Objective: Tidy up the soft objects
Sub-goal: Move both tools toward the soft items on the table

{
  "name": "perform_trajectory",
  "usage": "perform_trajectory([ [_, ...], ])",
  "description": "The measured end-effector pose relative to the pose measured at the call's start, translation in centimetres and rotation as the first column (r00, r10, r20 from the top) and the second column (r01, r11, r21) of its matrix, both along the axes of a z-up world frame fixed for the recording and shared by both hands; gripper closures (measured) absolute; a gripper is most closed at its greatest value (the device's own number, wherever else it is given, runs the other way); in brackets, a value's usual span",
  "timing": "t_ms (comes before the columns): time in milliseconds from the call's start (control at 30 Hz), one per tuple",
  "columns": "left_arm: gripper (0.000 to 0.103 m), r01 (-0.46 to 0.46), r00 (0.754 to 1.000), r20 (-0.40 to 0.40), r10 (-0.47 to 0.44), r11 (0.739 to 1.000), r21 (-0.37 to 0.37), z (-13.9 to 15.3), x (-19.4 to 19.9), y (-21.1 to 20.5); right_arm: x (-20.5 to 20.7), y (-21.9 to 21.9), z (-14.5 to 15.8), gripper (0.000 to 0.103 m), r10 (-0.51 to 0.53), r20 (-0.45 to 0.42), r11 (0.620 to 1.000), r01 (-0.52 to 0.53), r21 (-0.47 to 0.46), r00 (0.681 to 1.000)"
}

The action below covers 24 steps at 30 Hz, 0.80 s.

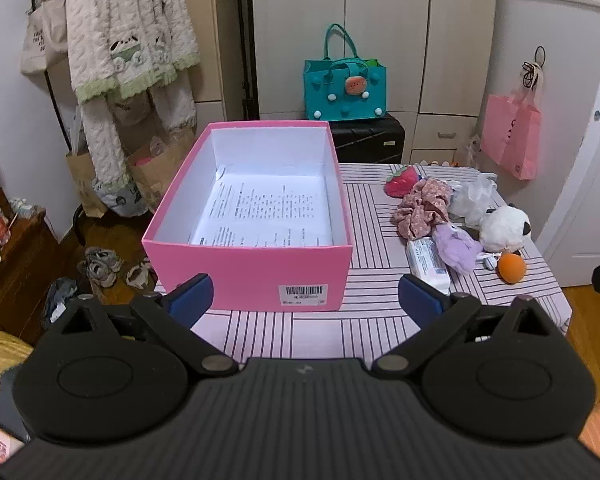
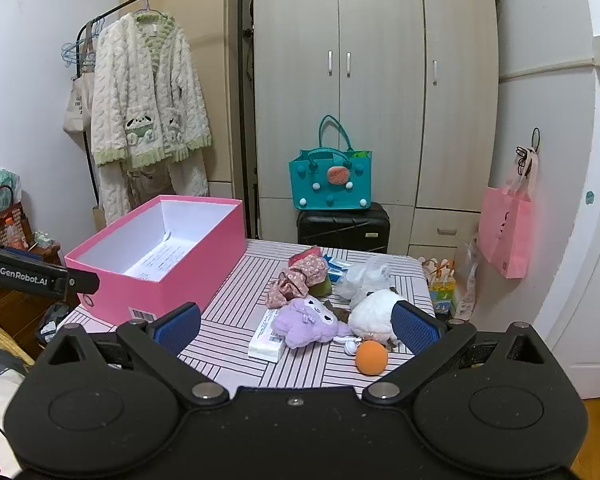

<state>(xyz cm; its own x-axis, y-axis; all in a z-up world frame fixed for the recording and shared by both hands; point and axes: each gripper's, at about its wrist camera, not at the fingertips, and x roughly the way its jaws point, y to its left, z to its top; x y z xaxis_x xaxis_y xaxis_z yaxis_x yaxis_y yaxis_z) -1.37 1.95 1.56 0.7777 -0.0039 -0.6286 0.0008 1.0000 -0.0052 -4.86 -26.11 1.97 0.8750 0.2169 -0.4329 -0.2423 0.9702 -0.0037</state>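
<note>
Striped desk [image 2: 236, 320]: pink box [image 1: 248, 268] left, soft toys [image 2: 312, 320] right. Wardrobe [image 2: 380, 80] far. Left tongs [image 1: 304, 300] and right tongs [image 2: 296, 328] both released, empty.

We see our left gripper [image 1: 305, 296] spread wide and empty, pink box [image 1: 247, 268] at the table's [image 1: 320, 332] left edge, printed sheets inside, soft toys [image 1: 460, 220] heaped toward the right edge

— From my feed I see a teal bag [image 2: 330, 181] standing on a black suitcase [image 2: 343, 227] in front of the wardrobe [image 2: 376, 80].

— Same on mine. What's at the left?

— A white fleece robe [image 2: 148, 96] hanging on a rack, with a tote bag [image 2: 75, 108] behind it. At the right, a pink bag [image 2: 506, 232] hangs on the white door [image 2: 572, 200].
</note>
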Motion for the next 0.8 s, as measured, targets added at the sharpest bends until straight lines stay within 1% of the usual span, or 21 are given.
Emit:
perform_trajectory([
  [433, 0.003, 0.002, 1.0, -0.011, -0.002, 1.0, 0.002, -0.5, -0.55, -0.25, -0.04, 0.37, -0.21, 0.0, 0.027, -0.006, 0.999, -0.027, 0.017, 1.0],
  [633, 0.003, 0.033, 0.998, -0.049, -0.033, 0.999, -0.009, -0.68, -0.43, -0.57, 0.02, 0.2, -0.15, 0.0, 0.038, -0.023, 0.999, -0.037, 0.029, 0.999],
  [733, 0.003, 0.062, 0.995, -0.077, -0.063, 0.998, -0.006, -0.7, -0.22, -0.72, 0.26, 0.03, -0.16, 0.0, 0.037, -0.036, 0.999, -0.036, 0.026, 0.999],
  [800, 0.003, 0.071, 0.994, -0.083, -0.071, 0.997, 0.004, -0.68, -0.15, -0.86, 0.39, -0.07, -0.22, 0.0, 0.03, -0.04, 0.999, -0.029, 0.021, 0.999],
])
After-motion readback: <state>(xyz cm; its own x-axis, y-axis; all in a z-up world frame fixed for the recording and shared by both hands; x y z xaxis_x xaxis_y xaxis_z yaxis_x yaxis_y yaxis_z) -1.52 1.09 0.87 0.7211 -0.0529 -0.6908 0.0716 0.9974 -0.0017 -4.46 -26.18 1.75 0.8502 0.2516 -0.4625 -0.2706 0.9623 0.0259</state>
